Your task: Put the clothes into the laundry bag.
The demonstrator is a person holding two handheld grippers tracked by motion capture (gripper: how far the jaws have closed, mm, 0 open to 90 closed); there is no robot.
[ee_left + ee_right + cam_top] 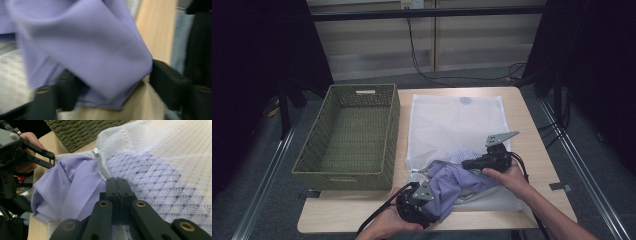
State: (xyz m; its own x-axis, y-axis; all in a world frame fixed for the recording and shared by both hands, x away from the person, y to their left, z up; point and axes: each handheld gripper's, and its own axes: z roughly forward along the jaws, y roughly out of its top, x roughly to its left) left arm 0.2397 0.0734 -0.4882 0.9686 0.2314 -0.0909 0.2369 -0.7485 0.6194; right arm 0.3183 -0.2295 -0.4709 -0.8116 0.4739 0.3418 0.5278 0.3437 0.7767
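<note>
A purple garment (453, 182) lies half inside a white mesh laundry bag (452, 117), spilling from the bag's near opening. My left gripper (432, 210) is at the table's front edge, its jaws standing wide apart with a thick fold of the garment (87, 45) between them; that view is blurred. My right gripper (468, 163) rests over the bag to the right. In the right gripper view its jaws (116, 181) are pressed together on the bag's rim (102, 170), beside the garment (70, 187).
An empty green woven basket (312, 150) stands to the left of the bag, its corner (82, 132) close behind the bag's opening. Bare wooden table (534, 135) shows right of the bag. Black cables cross the floor beyond the table.
</note>
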